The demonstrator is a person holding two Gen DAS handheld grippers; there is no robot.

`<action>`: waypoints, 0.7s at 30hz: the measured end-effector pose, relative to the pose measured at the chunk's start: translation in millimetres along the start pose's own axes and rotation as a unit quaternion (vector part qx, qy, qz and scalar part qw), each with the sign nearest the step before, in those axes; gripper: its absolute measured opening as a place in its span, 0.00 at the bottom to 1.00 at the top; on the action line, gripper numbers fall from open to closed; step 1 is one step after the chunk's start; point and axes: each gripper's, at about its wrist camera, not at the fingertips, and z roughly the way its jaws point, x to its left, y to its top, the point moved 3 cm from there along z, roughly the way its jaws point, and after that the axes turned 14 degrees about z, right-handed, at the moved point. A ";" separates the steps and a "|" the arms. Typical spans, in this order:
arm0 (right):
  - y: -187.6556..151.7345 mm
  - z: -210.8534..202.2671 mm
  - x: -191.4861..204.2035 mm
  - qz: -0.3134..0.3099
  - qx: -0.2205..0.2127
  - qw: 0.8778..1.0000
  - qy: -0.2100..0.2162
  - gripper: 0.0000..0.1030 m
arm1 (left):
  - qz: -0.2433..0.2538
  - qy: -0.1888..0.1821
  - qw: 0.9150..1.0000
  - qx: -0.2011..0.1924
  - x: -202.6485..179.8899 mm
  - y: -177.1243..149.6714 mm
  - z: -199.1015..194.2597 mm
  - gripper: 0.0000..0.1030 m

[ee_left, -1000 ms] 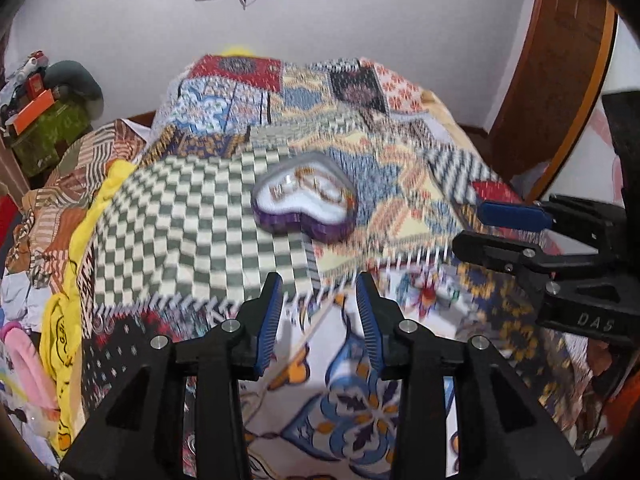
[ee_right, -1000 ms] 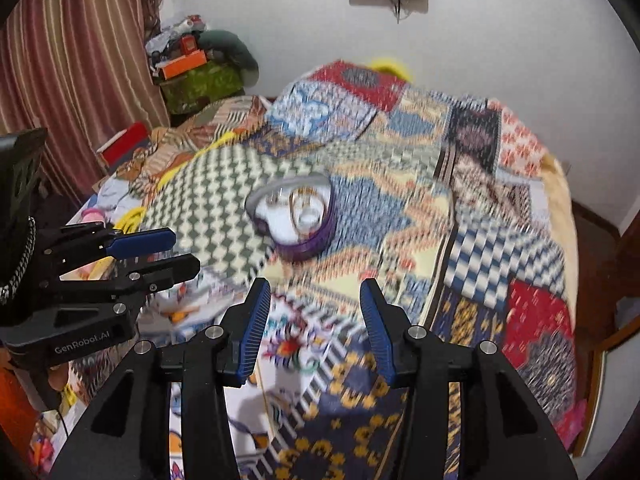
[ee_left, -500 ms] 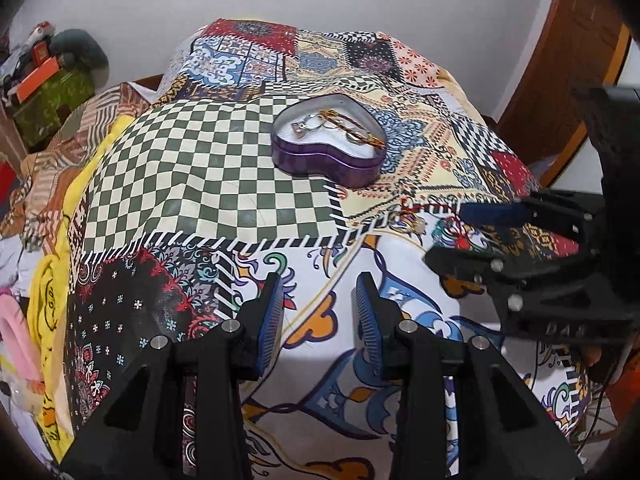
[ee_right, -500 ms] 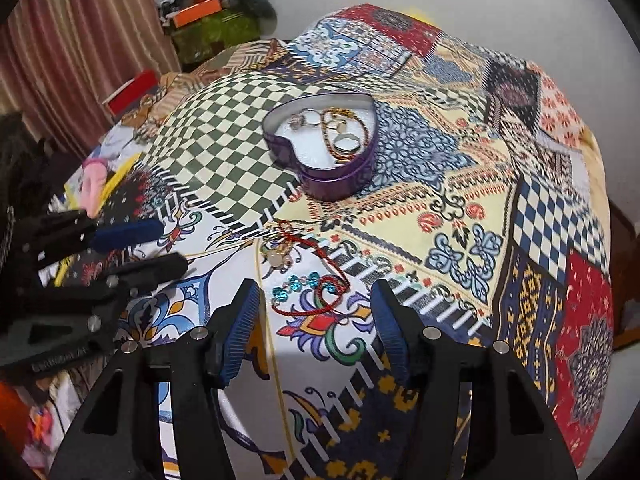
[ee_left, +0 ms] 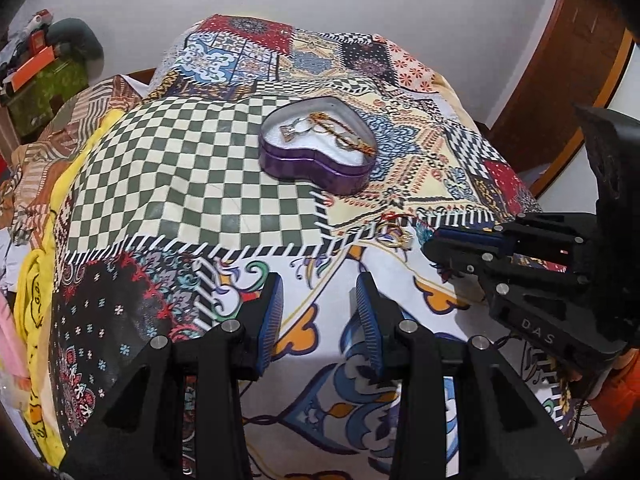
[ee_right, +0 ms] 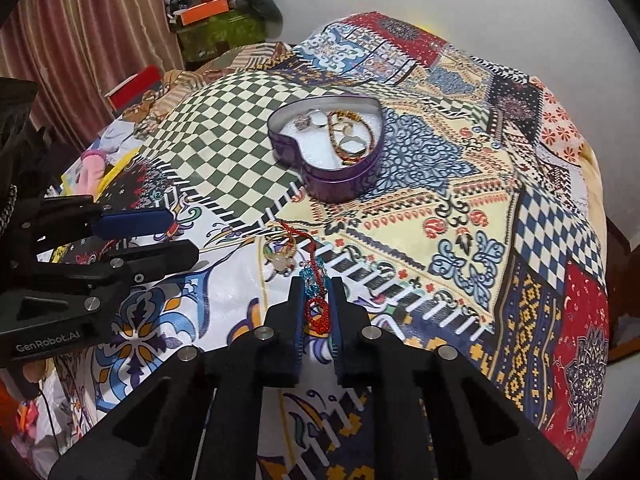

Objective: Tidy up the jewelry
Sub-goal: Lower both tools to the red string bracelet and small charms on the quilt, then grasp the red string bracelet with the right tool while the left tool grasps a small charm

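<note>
While the right tongs (ee_right: 315,312) are pressed nearly together around a red beaded bracelet (ee_right: 317,312), their blue pads pinch its loop low over the patchwork bedspread (ee_right: 460,216). A strand of turquoise beads (ee_right: 312,280) lies just ahead of the fingertips, joined to a red cord that runs up the cloth. Just beside that cord, to the left, a gold ring with a pale stone (ee_right: 280,258) rests on the bedspread. The left tongs (ee_left: 319,312) hover spread apart above the white-and-blue patch, gripping nothing. Farther out, a purple heart-shaped tin (ee_right: 326,148) sits open where the green checkered patch meets the yellow one, well apart from both tongs. Rings and a brown beaded bracelet (ee_right: 352,136) lie inside it on white padding.
</note>
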 end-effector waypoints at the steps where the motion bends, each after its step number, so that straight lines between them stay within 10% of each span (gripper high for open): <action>1: 0.8 -1.6 -3.1 0.005 -0.002 1.000 0.001 0.07 | 0.002 -0.002 1.000 0.000 -1.9 1.4 0.6 0.36; 21: 14.7 -42.8 -54.0 0.064 -0.074 0.995 0.016 0.07 | 0.065 -0.018 0.998 0.007 -47.9 37.9 37.7 0.36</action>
